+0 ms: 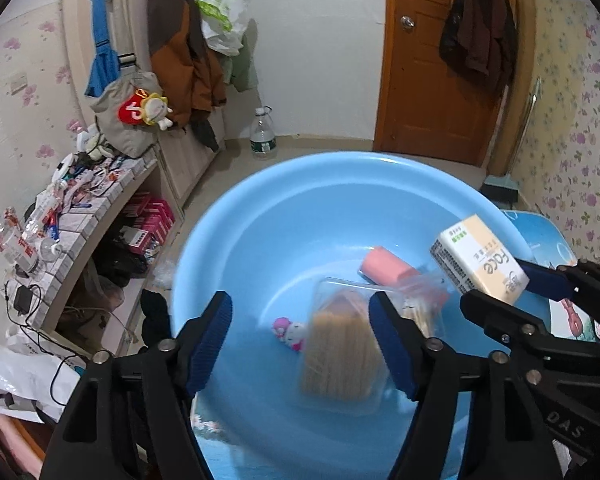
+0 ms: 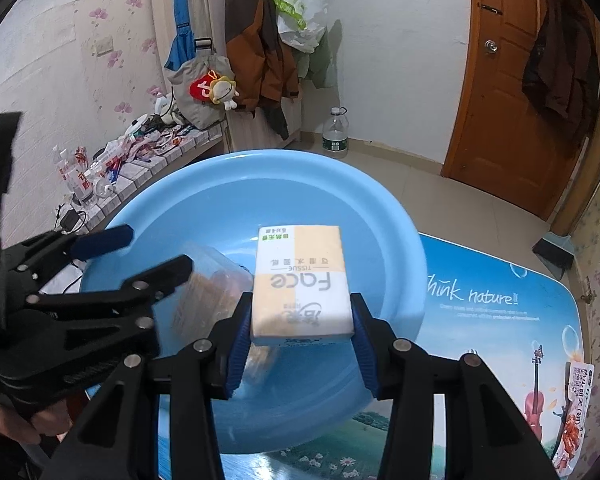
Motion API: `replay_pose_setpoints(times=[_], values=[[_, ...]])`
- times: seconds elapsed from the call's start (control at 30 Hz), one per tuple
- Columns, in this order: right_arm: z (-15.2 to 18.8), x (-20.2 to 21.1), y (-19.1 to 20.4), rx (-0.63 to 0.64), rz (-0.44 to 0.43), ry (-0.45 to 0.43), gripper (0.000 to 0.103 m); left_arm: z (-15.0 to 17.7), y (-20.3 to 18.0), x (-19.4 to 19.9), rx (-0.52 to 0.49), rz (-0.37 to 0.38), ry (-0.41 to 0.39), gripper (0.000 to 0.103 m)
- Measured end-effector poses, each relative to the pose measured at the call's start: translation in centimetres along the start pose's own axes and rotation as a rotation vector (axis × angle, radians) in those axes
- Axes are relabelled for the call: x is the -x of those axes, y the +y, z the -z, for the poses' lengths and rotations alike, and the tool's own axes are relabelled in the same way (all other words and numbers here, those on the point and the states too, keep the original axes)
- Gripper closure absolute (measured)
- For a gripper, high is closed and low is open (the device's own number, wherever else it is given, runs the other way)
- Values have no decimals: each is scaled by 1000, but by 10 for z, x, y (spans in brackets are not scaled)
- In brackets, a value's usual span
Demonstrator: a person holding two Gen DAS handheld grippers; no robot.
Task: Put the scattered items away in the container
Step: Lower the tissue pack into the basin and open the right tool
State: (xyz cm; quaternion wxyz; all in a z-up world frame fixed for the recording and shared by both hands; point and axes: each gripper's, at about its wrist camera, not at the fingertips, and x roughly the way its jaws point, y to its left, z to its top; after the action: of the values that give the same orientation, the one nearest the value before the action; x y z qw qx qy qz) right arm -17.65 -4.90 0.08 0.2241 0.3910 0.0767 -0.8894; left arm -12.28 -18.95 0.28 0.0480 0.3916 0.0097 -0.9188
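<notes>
Over blue basin: right gripper clamps tissue pack; left gripper jaws apart.

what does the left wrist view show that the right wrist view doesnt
Only the left wrist view shows the pink roll and the small pink toy lying in the basin.

Only the right wrist view shows the snack packet on the table at far right.

Both show the blue basin, the blurred clear box of sticks, and the tissue pack clamped by the right gripper.
</notes>
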Motion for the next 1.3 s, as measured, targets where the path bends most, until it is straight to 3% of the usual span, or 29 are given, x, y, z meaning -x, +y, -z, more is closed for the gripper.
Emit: replay_pose_setpoints(times=[0.33, 0.53, 0.93, 1.03, 1.1, 1.17, 1.3], values=[[0, -16, 15, 29, -2, 64, 56, 5, 15, 20, 10, -1, -64, 29], [-4, -28, 19, 50, 44, 109, 56, 3, 19, 30, 16, 3, -96, 28], [-7, -42, 33, 110, 126, 148, 55, 10, 26, 29, 31, 11, -84, 27], [-4, -42, 35, 117, 124, 147, 50, 12, 26, 31, 30, 10, -86, 27], [-3, -37, 37, 125, 118, 130, 30, 12, 27, 33, 34, 8, -90, 27], [-2, -28, 37, 122, 115, 93, 22, 13, 28, 36, 36, 7, -93, 26], [-2, -14, 24, 86, 94, 46, 22, 14, 29, 42, 39, 1, -96, 26]])
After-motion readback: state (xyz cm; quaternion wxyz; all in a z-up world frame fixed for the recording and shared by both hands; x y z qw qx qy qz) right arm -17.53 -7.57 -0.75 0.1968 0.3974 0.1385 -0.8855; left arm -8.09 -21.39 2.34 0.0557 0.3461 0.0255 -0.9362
